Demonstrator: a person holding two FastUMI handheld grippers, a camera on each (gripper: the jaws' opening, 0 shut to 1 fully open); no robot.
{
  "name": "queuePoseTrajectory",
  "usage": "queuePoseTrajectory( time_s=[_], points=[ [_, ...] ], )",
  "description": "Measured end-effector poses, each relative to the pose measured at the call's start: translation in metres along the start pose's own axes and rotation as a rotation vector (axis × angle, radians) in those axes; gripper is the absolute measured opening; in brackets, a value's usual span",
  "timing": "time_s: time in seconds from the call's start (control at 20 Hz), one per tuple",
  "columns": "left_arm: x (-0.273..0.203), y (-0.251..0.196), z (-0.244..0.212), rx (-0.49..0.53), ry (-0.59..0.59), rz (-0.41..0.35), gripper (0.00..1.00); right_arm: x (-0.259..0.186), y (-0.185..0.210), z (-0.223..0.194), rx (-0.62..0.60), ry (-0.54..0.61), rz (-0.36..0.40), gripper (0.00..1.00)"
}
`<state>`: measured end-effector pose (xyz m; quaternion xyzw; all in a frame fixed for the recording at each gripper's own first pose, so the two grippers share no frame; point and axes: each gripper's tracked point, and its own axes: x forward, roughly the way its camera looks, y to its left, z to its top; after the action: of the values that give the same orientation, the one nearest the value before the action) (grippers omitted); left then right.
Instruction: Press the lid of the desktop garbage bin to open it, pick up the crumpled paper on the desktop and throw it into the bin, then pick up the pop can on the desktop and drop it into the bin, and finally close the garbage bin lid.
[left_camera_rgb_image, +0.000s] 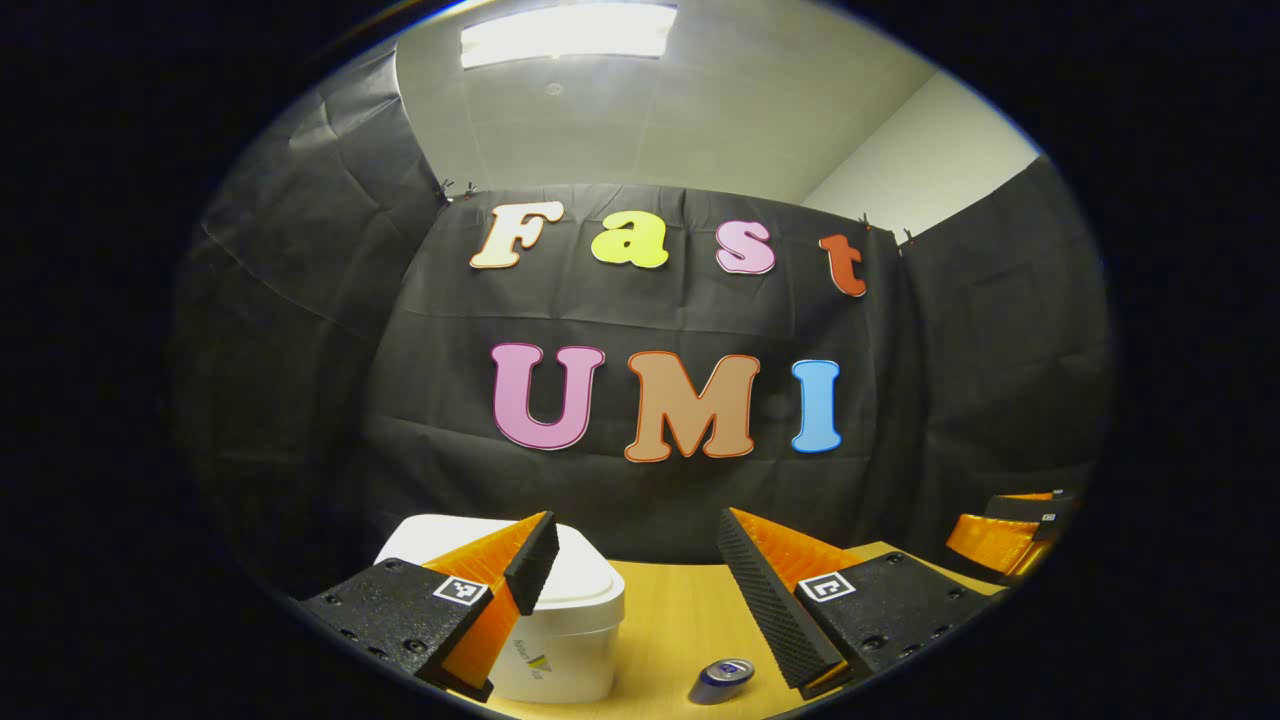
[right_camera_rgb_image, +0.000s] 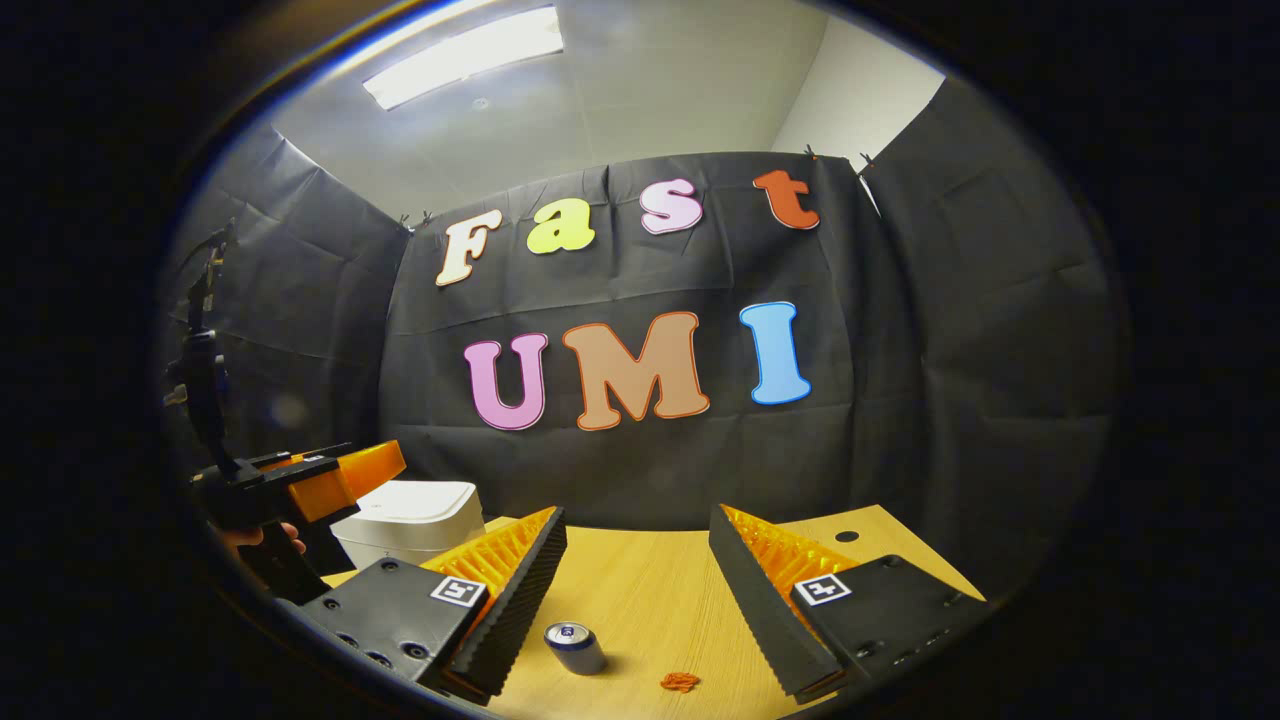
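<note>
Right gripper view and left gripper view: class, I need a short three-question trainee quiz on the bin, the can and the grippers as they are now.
1. True or false: the garbage bin has its lid down.
2. Multiple choice: the pop can is A) upright on the desktop, B) inside the bin, C) held by a gripper.
3. Fill in: the small orange crumpled paper lies on the ___.

Key: 1 true. 2 A. 3 desktop. The left gripper and right gripper are both open, holding nothing.
</note>
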<state>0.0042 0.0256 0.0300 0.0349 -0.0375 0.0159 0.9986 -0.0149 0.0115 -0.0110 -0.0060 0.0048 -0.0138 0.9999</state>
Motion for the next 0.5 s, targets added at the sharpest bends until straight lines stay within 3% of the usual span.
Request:
queuePoseTrajectory(
  time_s=[0.15,0.45,0.5],
  points=[
    [0.005,0.015,0.0,0.038,-0.002,0.03,0.92,0.002,-0.001,0.0,0.005,-0.001,-0.002,0.96],
    [0.022,0.048,-0.013,0.116,0.016,0.083,0.58,0.007,-0.003,-0.004,0.013,0.012,-0.012,0.96],
    [0.025,0.052,-0.02,0.11,0.032,0.09,0.48,0.008,-0.002,-0.005,0.003,0.015,-0.014,0.96]
  ],
)
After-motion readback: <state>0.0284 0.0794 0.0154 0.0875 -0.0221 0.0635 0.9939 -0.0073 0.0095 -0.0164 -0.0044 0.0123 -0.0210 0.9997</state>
